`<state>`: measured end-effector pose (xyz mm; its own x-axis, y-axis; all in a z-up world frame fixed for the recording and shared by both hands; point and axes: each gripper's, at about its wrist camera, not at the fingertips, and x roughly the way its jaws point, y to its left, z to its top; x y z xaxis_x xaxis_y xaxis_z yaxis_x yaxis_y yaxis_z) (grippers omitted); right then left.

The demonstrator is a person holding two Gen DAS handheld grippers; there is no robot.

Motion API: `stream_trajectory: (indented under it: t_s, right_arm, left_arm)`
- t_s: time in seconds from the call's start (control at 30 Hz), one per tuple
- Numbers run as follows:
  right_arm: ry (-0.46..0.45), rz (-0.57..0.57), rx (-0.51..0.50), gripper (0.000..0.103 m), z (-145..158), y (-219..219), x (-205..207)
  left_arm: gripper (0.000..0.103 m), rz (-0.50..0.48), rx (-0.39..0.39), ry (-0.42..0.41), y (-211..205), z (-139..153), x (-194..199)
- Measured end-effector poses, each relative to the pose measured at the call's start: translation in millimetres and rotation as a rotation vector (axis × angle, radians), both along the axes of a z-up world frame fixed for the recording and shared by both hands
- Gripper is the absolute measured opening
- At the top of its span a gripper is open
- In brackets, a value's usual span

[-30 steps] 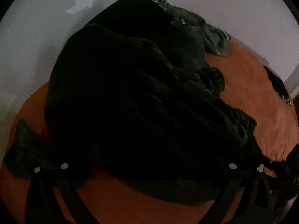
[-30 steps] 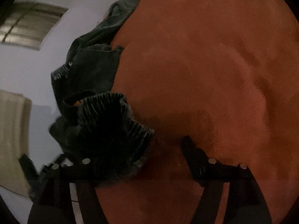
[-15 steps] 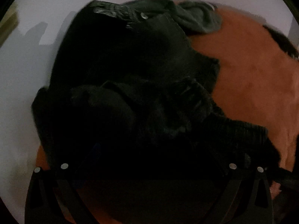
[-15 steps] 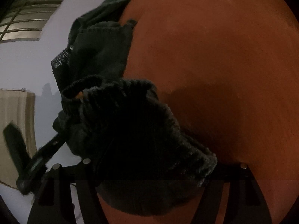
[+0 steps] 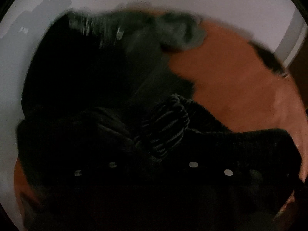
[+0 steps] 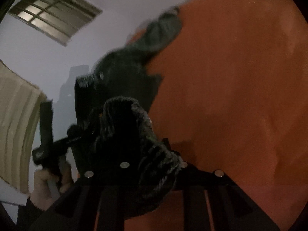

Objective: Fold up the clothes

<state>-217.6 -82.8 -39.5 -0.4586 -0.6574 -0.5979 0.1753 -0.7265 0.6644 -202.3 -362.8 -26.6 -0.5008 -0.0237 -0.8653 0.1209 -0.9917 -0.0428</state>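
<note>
Right now both pairs of fingers are closing on the same dark garment [image 5: 100, 96], which lies heaped on the orange bed [image 5: 240, 80]. The left gripper [image 5: 152, 165] has black cloth bunched between its fingers, a ribbed cuff [image 5: 165, 127] just ahead of them. The right gripper [image 6: 154, 165] pinches another ribbed edge [image 6: 134, 134], the rest of the cloth trailing away up and to the left towards a grey garment [image 6: 161, 32]. Judging by this, the stretch of fabric between the two grips runs sideways between the hands. Blur and darkness hide the left fingertips and the garment's outline; a hand [image 6: 48, 181] shows only partly.
</note>
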Motion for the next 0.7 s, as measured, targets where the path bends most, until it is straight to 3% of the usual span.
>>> stream_trajectory:
  t_s: [0.07,0.2,0.3,0.37,0.47,0.53,0.63,0.7]
  right_arm:
    - [0.032,-0.036,0.017,0.015,25.4,22.2,-11.8]
    - [0.135,-0.079,0.104,0.015,103.7,77.8,-50.0]
    - [0.261,-0.128,0.190,0.015,185.7,134.6,-69.8]
    - [0.358,-0.206,0.234,0.014,257.3,186.8,-73.5]
    - [0.511,-0.335,0.291,0.015,353.6,269.7,-47.9]
    - [0.611,-0.403,0.330,0.015,399.7,311.4,-16.4]
    - [0.706,-0.497,0.376,0.015,438.7,367.1,36.8]
    - [0.709,-0.542,0.404,0.015,442.7,400.4,66.5]
  left_arm:
    - [0.034,-0.025,0.018,0.054,15.2,30.8,2.6]
    - [0.034,-0.046,0.160,0.150,59.1,109.4,-17.9]
    - [0.034,-0.122,0.218,0.209,119.2,157.1,-41.8]
    - [0.034,-0.202,0.239,0.260,168.4,203.6,-48.2]
    - [0.034,-0.320,0.270,0.345,255.5,276.0,-36.4]
    - [0.034,-0.382,0.288,0.388,307.7,314.3,-23.7]
    - [0.034,-0.471,0.365,0.397,367.1,335.6,-7.5]
    - [0.034,-0.512,0.388,0.374,391.7,326.8,1.0]
